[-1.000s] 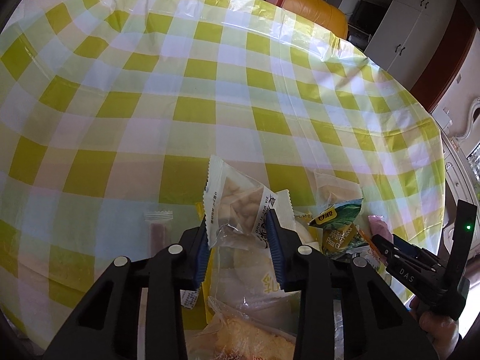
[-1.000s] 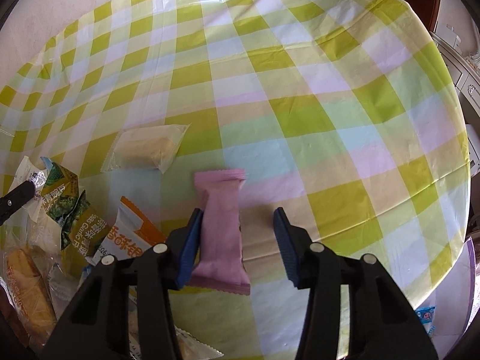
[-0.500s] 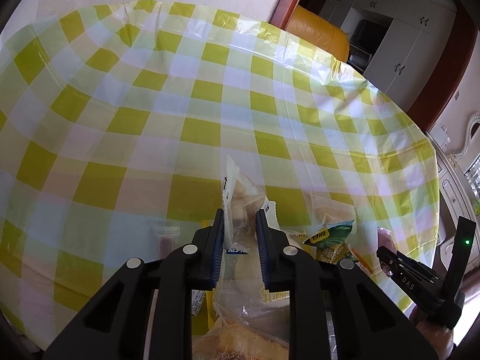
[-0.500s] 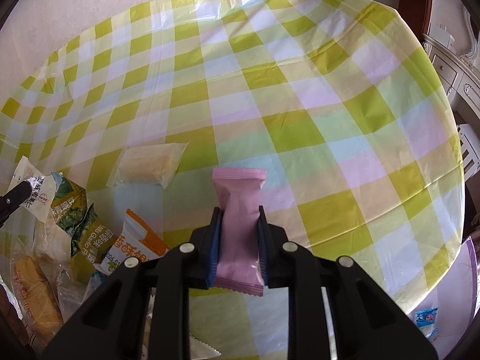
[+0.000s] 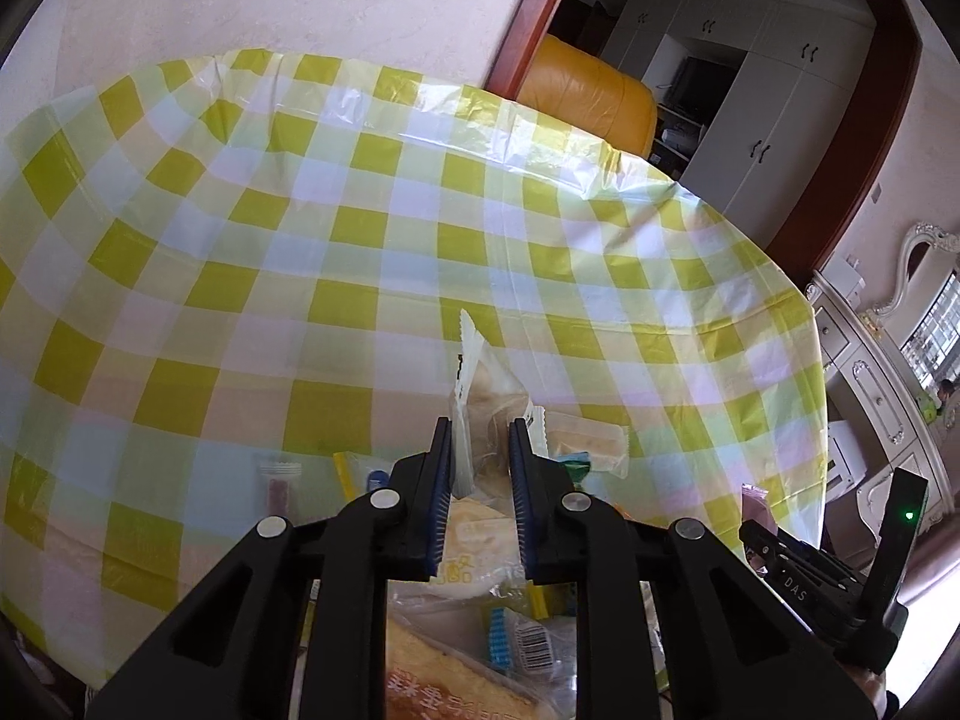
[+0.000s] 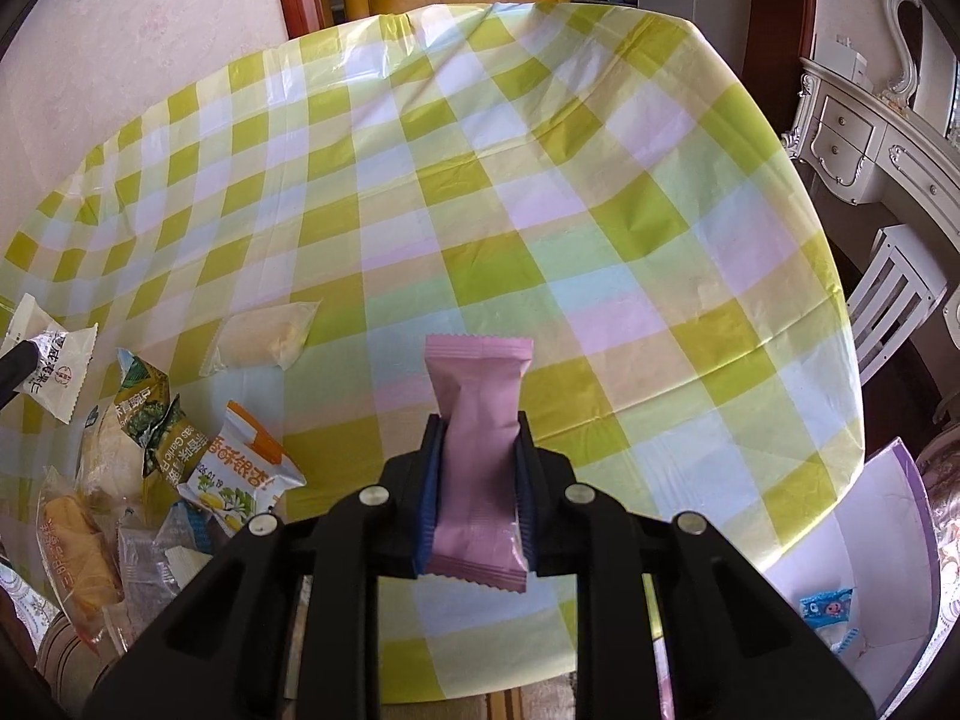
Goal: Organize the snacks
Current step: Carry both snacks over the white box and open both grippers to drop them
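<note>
Left gripper (image 5: 480,444) pinching clear biscuit packet (image 5: 489,402) above the snack pile (image 6: 150,468), right gripper (image 6: 479,450) clamped on pink wrapper (image 6: 477,420), raised right of that pile, over checked tablecloth (image 6: 540,192)

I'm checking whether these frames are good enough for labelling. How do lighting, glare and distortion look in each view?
Left wrist view: strong fisheye bend, dark corner vignette, white glare streaks on the tablecloth folds; clear snack packet in the left gripper stays sharp. Right wrist view: even daylight, the same curving, mild sheen; pink packet in the right gripper crisp.
</note>
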`<act>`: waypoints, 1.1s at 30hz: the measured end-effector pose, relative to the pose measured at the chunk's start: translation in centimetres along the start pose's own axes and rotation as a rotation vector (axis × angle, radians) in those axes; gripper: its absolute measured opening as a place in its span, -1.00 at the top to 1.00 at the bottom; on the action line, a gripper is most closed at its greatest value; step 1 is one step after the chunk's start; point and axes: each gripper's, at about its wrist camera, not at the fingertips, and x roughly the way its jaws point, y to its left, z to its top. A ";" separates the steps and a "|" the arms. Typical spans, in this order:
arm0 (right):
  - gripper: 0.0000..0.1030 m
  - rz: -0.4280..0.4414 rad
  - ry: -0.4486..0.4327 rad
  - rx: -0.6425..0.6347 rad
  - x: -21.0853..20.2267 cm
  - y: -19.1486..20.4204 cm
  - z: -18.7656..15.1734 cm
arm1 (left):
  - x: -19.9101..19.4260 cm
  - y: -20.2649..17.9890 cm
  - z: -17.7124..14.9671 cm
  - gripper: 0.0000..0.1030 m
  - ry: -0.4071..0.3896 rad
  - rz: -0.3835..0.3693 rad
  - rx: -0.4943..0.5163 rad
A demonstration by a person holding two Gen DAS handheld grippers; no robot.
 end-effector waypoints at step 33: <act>0.55 -0.308 0.065 0.235 -3.6 -20.0 -8.1 | 6.7 -26.0 -15.7 0.62 0.534 -0.442 0.366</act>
